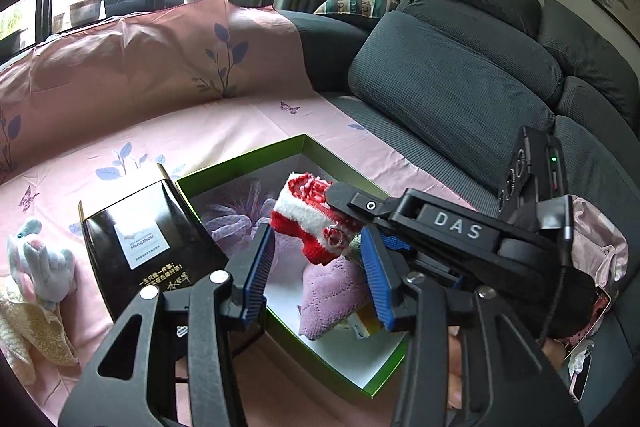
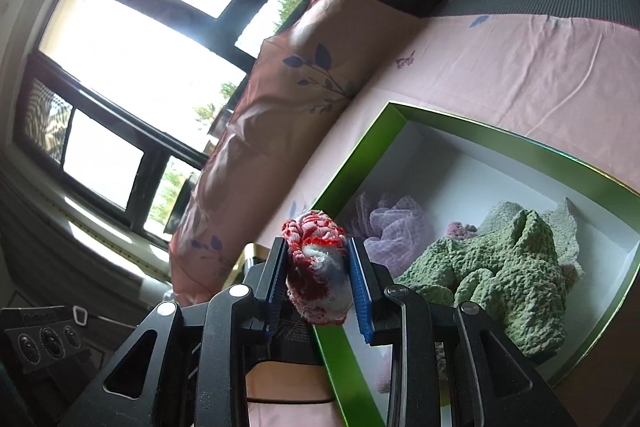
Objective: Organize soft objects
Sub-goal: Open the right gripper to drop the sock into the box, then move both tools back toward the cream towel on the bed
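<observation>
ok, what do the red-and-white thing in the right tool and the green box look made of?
Red-and-white knit piece: looks like yarn, ribbed loops with a fuzzy white band, matte; it bulges between the right tool pads. Green box: likely coated cardboard, with thin straight walls, a glossy green rim and a plain white inside.

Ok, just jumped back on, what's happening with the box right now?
The right gripper is shut on a red and white knitted piece, holding it over the green box on the pink sheet. A purple cloth already lies inside. The left gripper hovers over the box, holding nothing.
</observation>
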The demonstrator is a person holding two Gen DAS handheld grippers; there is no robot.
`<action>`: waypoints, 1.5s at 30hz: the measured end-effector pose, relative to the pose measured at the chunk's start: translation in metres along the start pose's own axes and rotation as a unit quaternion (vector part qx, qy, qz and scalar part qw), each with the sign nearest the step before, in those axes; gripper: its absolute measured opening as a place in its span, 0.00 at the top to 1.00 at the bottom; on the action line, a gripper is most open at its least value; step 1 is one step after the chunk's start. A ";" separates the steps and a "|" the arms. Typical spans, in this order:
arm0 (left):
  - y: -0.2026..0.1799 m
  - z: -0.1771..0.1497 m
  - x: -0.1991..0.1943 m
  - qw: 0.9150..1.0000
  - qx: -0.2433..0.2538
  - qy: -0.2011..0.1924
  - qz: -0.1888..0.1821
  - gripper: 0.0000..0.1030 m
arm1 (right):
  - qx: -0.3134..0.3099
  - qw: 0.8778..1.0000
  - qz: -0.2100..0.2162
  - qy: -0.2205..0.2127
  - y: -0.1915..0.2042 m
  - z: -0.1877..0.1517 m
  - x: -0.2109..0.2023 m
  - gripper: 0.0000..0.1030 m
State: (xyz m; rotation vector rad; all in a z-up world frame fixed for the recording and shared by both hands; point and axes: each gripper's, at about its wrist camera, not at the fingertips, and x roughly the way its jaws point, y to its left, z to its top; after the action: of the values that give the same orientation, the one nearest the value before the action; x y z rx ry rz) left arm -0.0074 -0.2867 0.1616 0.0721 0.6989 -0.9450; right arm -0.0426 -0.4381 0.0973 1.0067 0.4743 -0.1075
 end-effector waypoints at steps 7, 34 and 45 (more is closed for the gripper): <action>0.036 -0.021 -0.067 0.998 -0.041 -0.049 0.019 0.39 | 0.011 0.999 0.032 -0.031 -0.001 -0.005 -0.009 0.30; 0.252 -0.145 -0.185 0.905 -0.312 -0.050 0.287 0.23 | -0.219 0.975 0.033 0.004 0.147 -0.119 0.019 0.14; 0.280 -0.157 -0.166 0.896 -0.326 0.013 0.302 0.22 | -0.281 0.942 -0.003 0.182 0.210 -0.190 0.129 0.13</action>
State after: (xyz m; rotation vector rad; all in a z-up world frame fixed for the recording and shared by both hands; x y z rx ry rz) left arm 0.0606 0.0560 0.0689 -0.2816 0.9172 -0.0826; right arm 0.0726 -0.1506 0.1230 0.4581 0.7935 0.2060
